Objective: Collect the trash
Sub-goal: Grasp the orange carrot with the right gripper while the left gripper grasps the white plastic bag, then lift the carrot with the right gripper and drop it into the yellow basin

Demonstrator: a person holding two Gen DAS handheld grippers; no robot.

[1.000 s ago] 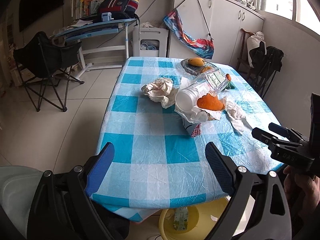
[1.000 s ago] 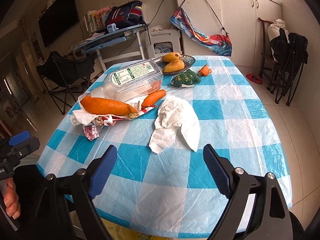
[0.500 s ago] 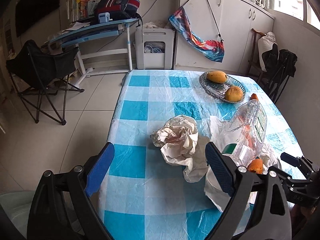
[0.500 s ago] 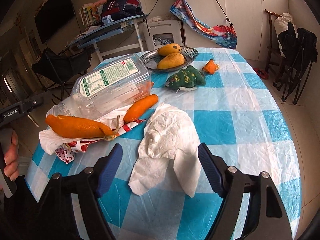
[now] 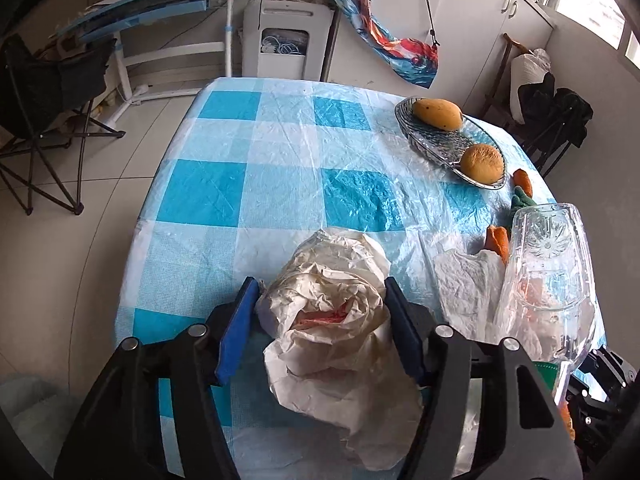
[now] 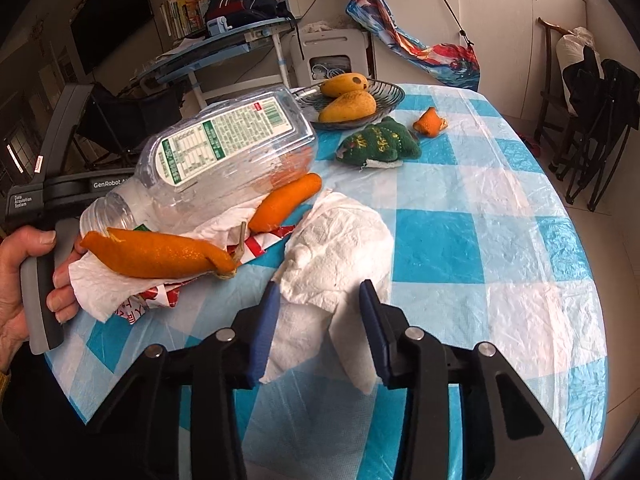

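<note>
Both hand-held grippers closed in on paper trash on the checked surface (image 5: 280, 184).

Only the left wrist view showed the crumpled paper wrapper (image 5: 332, 312); the left hand-held gripper (image 5: 320, 308) sat partly open, both pads touching its sides. Only the right wrist view showed the bottle label, the green plush (image 6: 380, 142) and the left hand (image 6: 28, 272). The right hand-held gripper (image 6: 318, 316) stood narrowly open around the white paper towel (image 6: 336, 256).

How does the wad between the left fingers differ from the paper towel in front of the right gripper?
The crumpled wrapper is cream, glossy, balled up, with pink showing inside; the paper towel is bright white, quilted, spread loosely flat. The left gripper brackets the wrapper closely; the right gripper straddles only the towel's near edge. Both lie on the checked tablecloth.
</note>
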